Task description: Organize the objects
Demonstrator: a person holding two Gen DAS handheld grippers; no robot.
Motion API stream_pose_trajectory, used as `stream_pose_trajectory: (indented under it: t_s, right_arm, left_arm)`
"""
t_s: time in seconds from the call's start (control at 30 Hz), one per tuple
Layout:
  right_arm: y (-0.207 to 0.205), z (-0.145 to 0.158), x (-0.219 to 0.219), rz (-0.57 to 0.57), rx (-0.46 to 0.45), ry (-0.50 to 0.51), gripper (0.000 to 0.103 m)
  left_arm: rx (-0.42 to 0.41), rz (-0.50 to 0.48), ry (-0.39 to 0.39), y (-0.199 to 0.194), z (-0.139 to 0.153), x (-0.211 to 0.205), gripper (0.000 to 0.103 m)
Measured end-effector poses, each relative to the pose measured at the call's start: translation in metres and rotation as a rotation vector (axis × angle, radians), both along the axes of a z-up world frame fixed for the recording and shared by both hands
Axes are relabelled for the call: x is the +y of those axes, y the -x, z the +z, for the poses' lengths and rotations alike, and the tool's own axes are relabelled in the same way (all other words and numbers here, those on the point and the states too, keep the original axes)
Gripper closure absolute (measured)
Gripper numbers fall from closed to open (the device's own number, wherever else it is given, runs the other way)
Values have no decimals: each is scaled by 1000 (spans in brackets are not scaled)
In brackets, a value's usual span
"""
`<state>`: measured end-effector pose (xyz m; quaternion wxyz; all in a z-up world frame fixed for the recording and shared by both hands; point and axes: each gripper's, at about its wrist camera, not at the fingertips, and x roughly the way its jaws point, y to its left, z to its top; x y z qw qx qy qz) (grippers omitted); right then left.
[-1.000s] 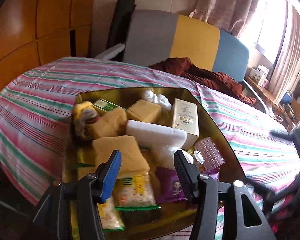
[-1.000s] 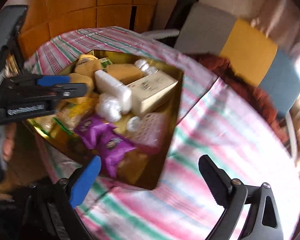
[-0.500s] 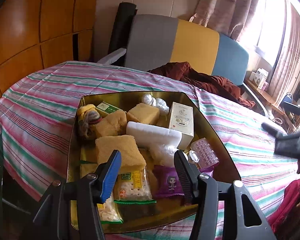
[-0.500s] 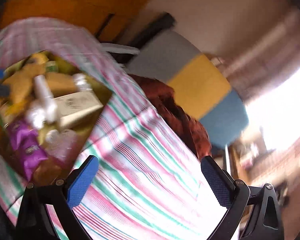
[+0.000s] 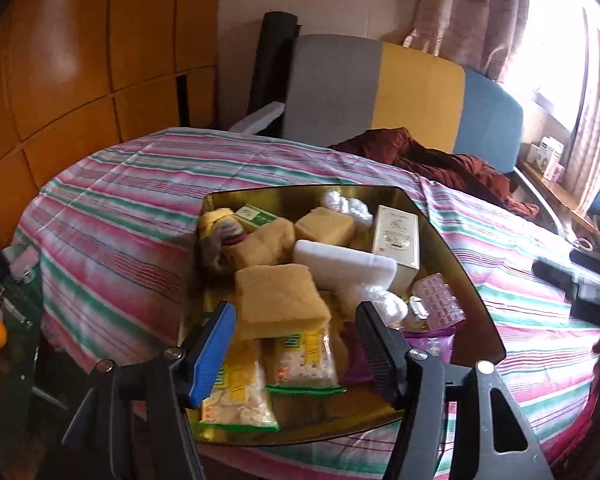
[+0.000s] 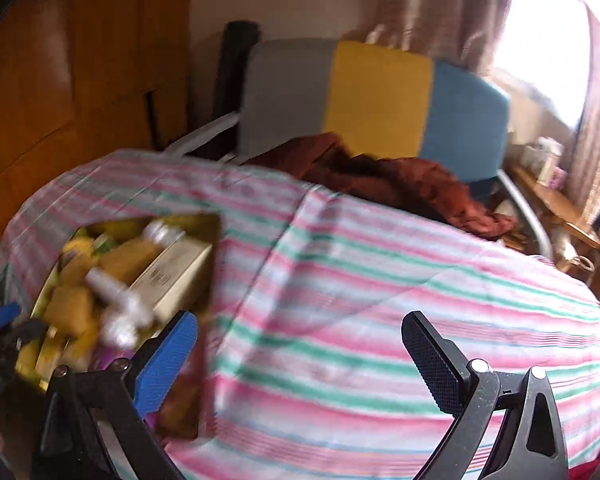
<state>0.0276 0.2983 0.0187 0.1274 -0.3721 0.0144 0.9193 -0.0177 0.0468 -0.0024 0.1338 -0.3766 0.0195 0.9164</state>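
Your left gripper [image 5: 296, 344] jaws opening, nothing pinched, above snack packets [image 5: 304, 360] at the gold tray's [image 5: 452, 264] near edge, tray crowded with sponges [image 5: 278, 300] and a box [image 5: 396, 236], your right gripper [image 6: 300, 360] spread wide, empty, over striped cloth [image 6: 360, 280] right of the tray.

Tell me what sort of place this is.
Probably a lived-in home room: a striped pink-and-green tablecloth under a gold tray of snacks, a grey-yellow-blue upholstered chair, and beige curtains by a bright window.
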Motion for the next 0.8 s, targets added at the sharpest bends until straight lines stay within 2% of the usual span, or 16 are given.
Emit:
stream_pose_trajectory:
  t_s: [0.23, 0.43, 0.67, 0.8]
  right_arm:
    - [-11, -30, -47, 91, 3, 61, 0]
    - [-17, -43, -67, 92, -1, 70, 0]
    - [-18, -49, -80, 115, -16, 71, 0]
    - [-17, -48, -81, 122, -12, 73, 0]
  left_arm:
    - [24, 60, 32, -11, 5, -3, 40]
    - [47, 127, 110, -20, 13, 3, 39]
    - [97, 147, 95, -32, 22, 3, 39]
    - [98, 148, 90, -33, 21, 2, 39]
